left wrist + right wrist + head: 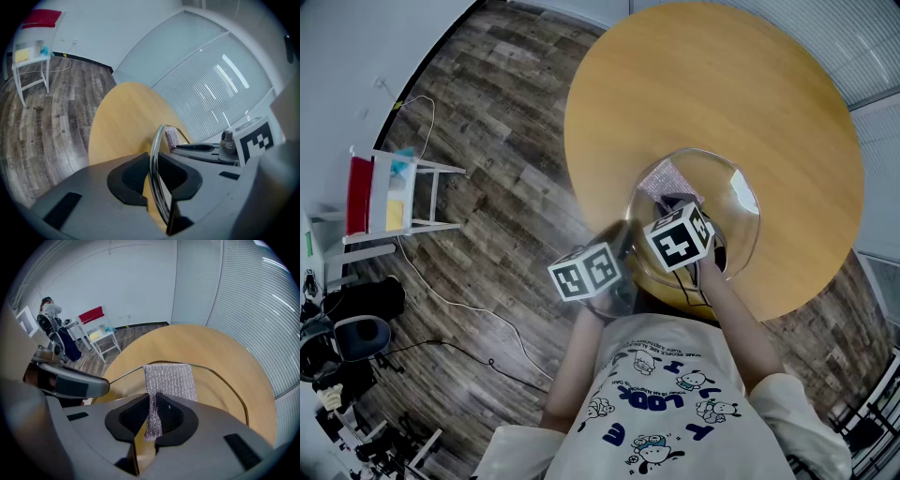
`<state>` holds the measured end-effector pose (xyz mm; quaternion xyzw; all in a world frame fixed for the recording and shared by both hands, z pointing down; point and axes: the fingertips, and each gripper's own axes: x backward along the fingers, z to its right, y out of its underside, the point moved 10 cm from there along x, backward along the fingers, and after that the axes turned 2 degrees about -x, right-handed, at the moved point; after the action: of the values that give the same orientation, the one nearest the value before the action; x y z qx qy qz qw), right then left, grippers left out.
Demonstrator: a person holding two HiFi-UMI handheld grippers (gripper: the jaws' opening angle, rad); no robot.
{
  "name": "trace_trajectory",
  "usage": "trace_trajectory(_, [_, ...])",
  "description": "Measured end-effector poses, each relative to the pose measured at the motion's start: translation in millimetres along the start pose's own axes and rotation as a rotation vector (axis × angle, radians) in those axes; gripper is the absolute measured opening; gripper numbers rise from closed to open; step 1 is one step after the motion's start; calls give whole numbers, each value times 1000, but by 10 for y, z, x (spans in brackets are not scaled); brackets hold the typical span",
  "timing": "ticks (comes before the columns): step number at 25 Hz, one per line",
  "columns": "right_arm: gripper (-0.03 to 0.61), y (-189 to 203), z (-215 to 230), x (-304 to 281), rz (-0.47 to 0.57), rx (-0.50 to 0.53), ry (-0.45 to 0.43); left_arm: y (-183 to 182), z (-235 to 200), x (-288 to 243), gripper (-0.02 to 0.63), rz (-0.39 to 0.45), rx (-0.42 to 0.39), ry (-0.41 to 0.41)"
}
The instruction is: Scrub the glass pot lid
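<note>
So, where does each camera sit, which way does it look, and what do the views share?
Head view: on the person's head, looking steeply down at the table and lid; shirt and forearm show.
Left gripper view: on the left gripper, looking along its jaws, shut on the lid's rim, towards the blinds.
Right gripper view: on the right gripper, looking along its jaws, shut on the cloth against the lid.
Shared: all three show table, lid and cloth.

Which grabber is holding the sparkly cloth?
The right gripper: its jaws pinch the silvery cloth. The left gripper grips the glass lid by its rim instead.
</note>
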<state>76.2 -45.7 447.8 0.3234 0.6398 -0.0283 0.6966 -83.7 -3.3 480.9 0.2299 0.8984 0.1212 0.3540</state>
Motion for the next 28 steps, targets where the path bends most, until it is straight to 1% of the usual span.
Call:
trace_trajectory(19, [55, 84, 401, 8, 8, -111, 67, -16, 9, -26, 71, 10, -5, 8])
trace_trajectory(28, [55, 133, 511, 0, 5, -148, 86, -15, -27, -61, 71, 11, -10, -8])
